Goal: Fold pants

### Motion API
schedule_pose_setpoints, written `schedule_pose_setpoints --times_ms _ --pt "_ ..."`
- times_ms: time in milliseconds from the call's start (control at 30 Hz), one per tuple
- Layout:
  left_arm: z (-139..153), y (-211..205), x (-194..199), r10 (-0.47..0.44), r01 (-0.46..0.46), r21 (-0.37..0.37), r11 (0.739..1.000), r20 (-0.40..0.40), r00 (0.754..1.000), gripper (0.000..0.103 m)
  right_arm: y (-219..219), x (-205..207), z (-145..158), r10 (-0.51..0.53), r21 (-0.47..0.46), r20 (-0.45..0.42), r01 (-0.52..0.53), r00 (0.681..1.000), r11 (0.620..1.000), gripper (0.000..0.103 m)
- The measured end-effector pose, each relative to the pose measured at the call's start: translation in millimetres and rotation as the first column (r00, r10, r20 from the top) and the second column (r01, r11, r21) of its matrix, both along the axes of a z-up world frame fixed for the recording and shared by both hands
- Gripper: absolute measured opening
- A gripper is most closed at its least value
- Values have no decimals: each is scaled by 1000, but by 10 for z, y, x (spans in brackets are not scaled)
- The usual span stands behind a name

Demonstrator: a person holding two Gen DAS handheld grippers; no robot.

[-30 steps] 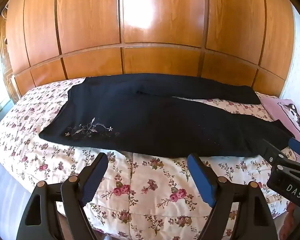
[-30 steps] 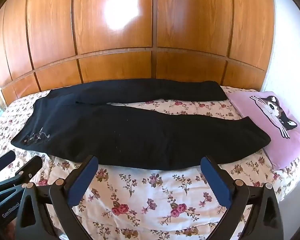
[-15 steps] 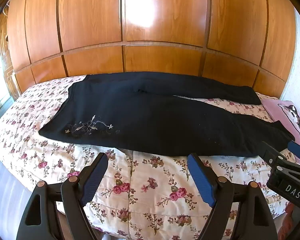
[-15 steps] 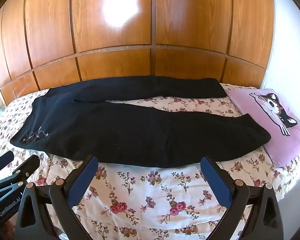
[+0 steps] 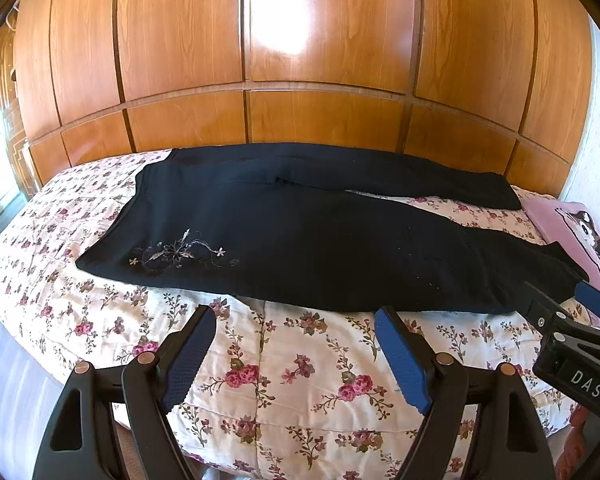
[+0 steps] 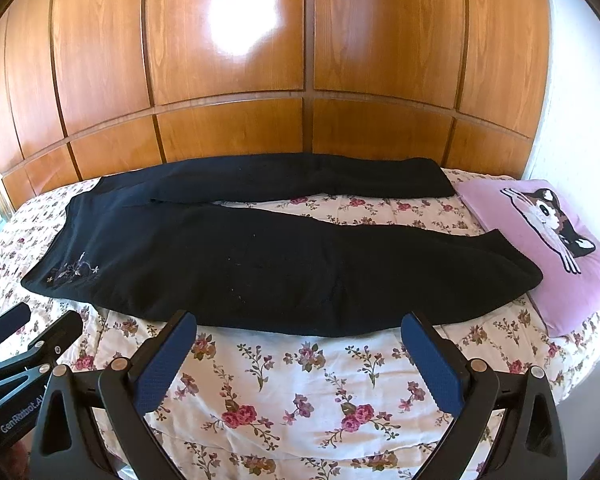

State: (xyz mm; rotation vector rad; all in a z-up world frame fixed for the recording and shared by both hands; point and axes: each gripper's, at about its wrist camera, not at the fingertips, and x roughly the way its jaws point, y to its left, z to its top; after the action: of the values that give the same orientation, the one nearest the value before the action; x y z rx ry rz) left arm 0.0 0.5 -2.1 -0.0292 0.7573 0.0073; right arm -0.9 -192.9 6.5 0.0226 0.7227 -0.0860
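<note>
- On the bed (image 5: 308,364), the black pants (image 5: 300,236) lie flat, long axis left-right: waistband left, leg cuffs right near the pink pillow (image 6: 548,248).
- A bare quilt strip runs along their near edge.
- Left hand-held gripper (image 5: 296,348) and right hand-held gripper (image 6: 300,354) hover there, both spread wide, holding nothing.

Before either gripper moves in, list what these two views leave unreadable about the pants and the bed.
- Black pants: underside hidden in both views by their own cloth.
- Far leg: its back edge merges with the wooden wall panels, both views.
- Near cuff: partly covered by the right gripper in the left wrist view.
- Floral bedspread: front edge cut off by the frame and gripper bodies.
- Cat pillow: lower corner runs out of frame.
</note>
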Motion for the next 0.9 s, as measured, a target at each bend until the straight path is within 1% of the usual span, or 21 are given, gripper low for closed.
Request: schedule_pose_setpoints --times_ms 900 --pt "-90 56 33 7 -7 -10 1000 -32 999 83 -1 42 -42 5 6 -18 -5 1000 1000 103"
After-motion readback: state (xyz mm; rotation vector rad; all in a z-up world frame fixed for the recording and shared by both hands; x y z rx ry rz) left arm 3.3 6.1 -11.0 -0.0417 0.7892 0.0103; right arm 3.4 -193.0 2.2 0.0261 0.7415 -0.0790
